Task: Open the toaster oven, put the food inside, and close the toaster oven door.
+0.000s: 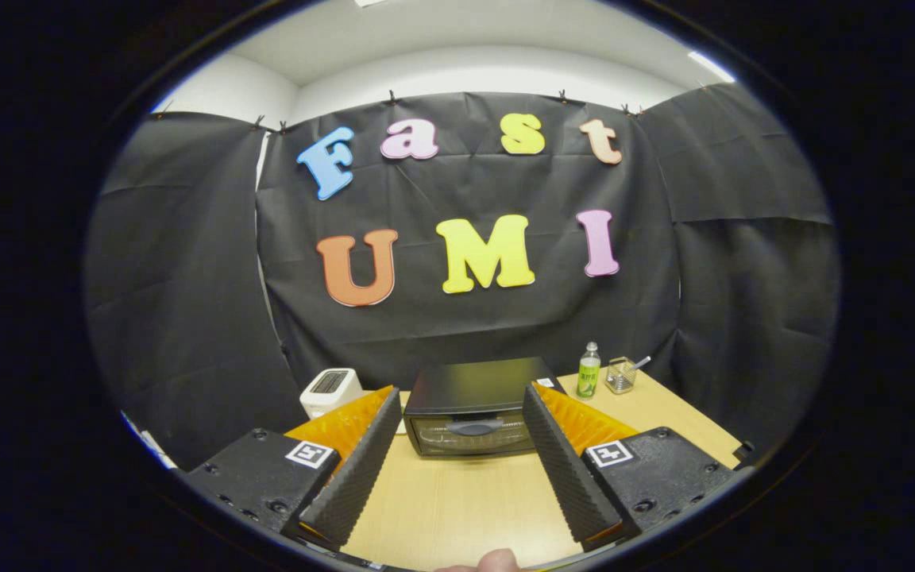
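Note:
A black toaster oven (pixel 473 405) stands on the wooden table (pixel 457 500), straight ahead of my fingers and beyond their tips. Its glass door is closed, with a dark handle (pixel 473 427) across the top of the door. My gripper (pixel 457 396) is open wide, held above the table's near part, and nothing lies between the fingers (pixel 358 469). The oven shows in the gap between them. I see no food item on the table in this view. A bit of a person's finger (pixel 489 561) shows at the table's near edge.
A white pop-up toaster (pixel 330 391) stands left of the oven, partly behind my left finger. Right of the oven are a green-labelled bottle (pixel 588 371) and a clear glass (pixel 621 375) with a utensil in it. Black cloth walls close the booth behind and on both sides.

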A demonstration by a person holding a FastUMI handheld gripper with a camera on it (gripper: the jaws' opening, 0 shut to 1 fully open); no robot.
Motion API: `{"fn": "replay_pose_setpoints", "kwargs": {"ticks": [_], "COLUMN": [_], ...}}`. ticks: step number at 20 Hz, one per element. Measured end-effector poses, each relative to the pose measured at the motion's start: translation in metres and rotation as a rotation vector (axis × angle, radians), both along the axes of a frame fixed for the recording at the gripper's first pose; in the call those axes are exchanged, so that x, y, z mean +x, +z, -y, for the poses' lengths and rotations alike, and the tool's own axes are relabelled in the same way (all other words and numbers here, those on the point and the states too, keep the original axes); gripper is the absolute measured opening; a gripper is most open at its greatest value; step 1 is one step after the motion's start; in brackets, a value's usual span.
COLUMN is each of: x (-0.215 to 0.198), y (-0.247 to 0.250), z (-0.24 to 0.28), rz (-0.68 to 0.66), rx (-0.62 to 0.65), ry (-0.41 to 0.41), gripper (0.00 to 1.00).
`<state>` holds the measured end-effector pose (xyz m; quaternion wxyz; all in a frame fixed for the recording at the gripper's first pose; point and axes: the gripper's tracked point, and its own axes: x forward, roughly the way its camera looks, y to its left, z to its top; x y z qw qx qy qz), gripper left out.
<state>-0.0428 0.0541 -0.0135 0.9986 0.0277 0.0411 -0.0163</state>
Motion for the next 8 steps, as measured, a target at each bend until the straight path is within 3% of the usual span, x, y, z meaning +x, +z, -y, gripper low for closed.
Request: {"fn": "replay_pose_setpoints", "kwargs": {"ticks": [8], "x": [-0.0044], "y": [-0.0026], "z": [-0.0023], "rz": [-0.009], "rx": [-0.015], "ry": [-0.009], "gripper": [1.00]}}
